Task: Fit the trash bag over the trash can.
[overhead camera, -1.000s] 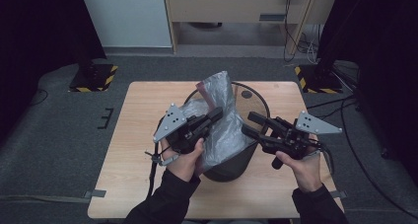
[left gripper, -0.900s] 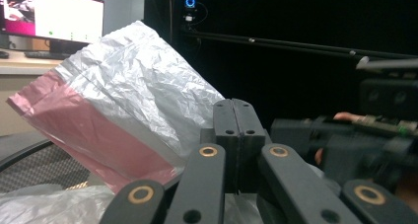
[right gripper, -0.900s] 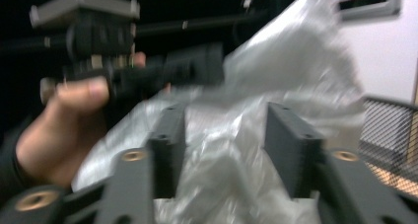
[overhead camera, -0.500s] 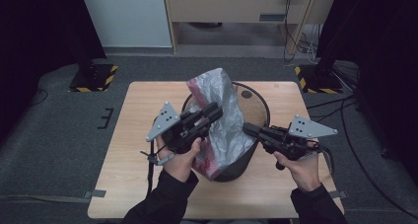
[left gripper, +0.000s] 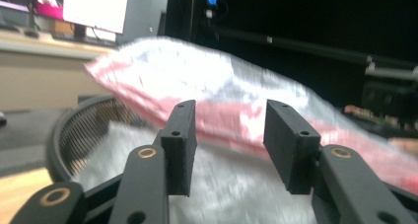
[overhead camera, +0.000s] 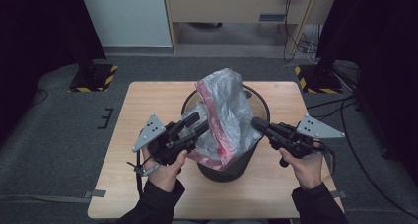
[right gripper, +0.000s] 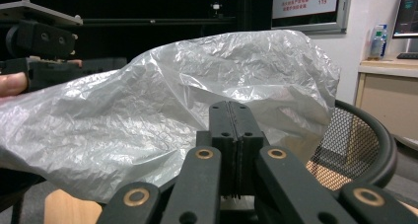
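Compared with the high view half a second earlier, the left hand-held gripper (overhead camera: 197, 127) has drawn slightly back toward the person and now sits at the near-left edge of the plastic bag (overhead camera: 224, 120), while the right hand-held gripper (overhead camera: 256, 124) has shifted little and remains at the bag's right flank; the bag itself stands somewhat taller and more upright over the bin than before. The black mesh waste bin (overhead camera: 226, 167) stands upright near the middle of the wooden tabletop (overhead camera: 148, 105), and the translucent grey bag with its pink-red band sits in the bin's mouth, the bulk of it billowing above the rim and draping over the near side. What lies inside the bag or lower in the bin cannot be told. In the left gripper view the left gripper's jaws stand apart, with the bag's pink band (left gripper: 231, 118) just beyond them and the bin's mesh rim (left gripper: 79, 130) at the left. In the right gripper view the right gripper's jaws are pressed together; whether any film is pinched between them cannot be told, and the crumpled bag (right gripper: 197, 100) rises directly behind them, with the bin's rim (right gripper: 379, 145) at the right.
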Demonstrator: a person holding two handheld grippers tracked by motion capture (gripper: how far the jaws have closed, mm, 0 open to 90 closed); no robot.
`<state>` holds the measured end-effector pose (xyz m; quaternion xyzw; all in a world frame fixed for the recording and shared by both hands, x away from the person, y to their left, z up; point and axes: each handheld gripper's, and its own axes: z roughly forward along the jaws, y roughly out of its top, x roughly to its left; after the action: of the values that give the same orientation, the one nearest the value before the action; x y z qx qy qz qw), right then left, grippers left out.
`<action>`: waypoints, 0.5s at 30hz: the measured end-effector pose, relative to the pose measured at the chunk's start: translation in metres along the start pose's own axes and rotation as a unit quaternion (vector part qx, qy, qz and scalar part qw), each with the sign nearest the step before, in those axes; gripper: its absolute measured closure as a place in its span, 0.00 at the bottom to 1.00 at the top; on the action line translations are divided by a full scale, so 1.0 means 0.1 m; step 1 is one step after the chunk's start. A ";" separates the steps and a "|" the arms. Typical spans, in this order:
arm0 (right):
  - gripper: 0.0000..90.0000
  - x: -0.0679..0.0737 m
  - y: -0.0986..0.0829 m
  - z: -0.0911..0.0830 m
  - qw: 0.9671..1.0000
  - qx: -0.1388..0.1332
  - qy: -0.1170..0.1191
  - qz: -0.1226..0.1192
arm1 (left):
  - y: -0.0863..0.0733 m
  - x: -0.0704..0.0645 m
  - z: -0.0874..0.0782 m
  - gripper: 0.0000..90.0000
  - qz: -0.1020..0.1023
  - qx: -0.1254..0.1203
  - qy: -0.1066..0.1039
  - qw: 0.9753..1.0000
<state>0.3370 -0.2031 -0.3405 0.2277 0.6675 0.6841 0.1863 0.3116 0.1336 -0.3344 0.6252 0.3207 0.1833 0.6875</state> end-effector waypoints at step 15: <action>0.48 0.17 0.24 -0.01 0.998 -0.032 0.050 0.031 | 0.03 -0.13 0.21 0.57 0.018 0.007 -0.015 1.000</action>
<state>0.3233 -0.1958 -0.3157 0.2080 0.6460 0.7212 0.1386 0.3164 0.1103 -0.3284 0.6383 0.3004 0.1842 0.6844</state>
